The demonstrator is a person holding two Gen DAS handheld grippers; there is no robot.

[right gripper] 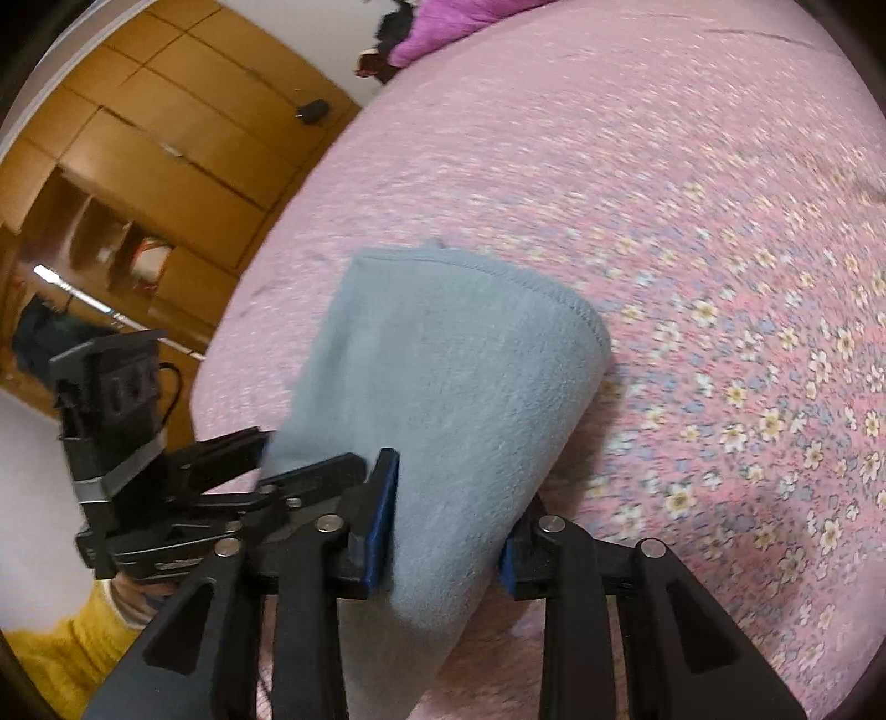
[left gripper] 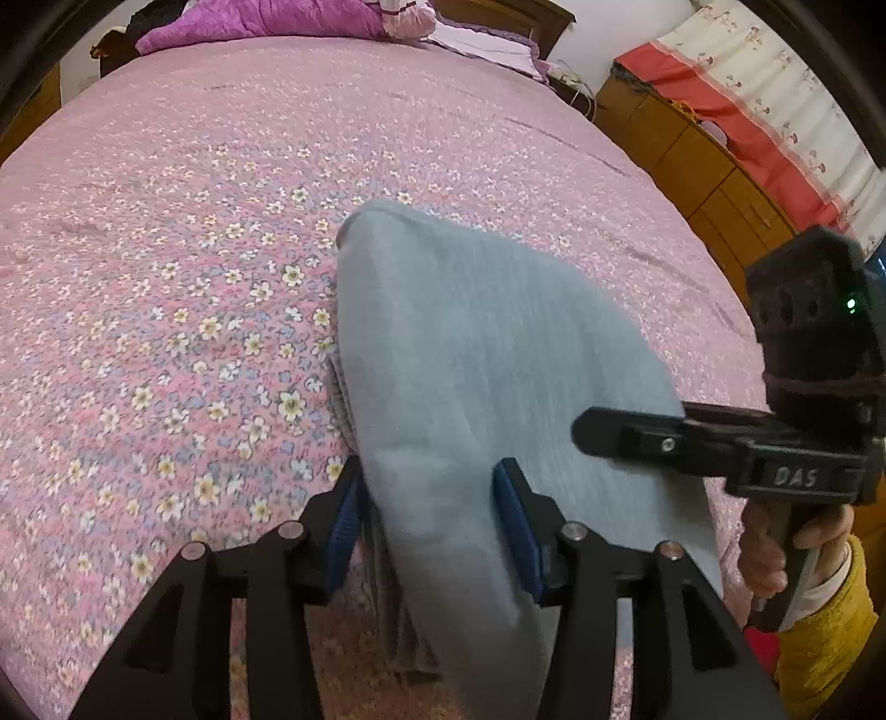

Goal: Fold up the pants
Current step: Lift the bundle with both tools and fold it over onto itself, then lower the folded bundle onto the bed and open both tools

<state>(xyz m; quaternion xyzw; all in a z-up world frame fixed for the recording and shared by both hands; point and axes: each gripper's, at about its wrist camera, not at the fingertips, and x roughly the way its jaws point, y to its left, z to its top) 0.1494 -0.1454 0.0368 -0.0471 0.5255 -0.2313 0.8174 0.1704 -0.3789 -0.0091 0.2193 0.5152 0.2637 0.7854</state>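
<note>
The light grey-blue pants [left gripper: 470, 354] hang as a folded panel above the pink floral bedspread [left gripper: 166, 277]. My left gripper [left gripper: 429, 526] is shut on the near edge of the pants, blue pads pressed on both sides of the fabric. In the right wrist view my right gripper [right gripper: 448, 531] is shut on the pants [right gripper: 443, 376] too, with the hemmed edge curling over at the top. The right gripper also shows in the left wrist view [left gripper: 637, 437], holding the cloth's right side. The left gripper shows at the left of the right wrist view [right gripper: 221, 476].
The bedspread [right gripper: 692, 221] fills most of both views. A purple quilt [left gripper: 249, 22] and pillows lie at the bed's head. Wooden cabinets [left gripper: 692, 166] stand right of the bed and a wooden wardrobe [right gripper: 138, 138] stands on the other side.
</note>
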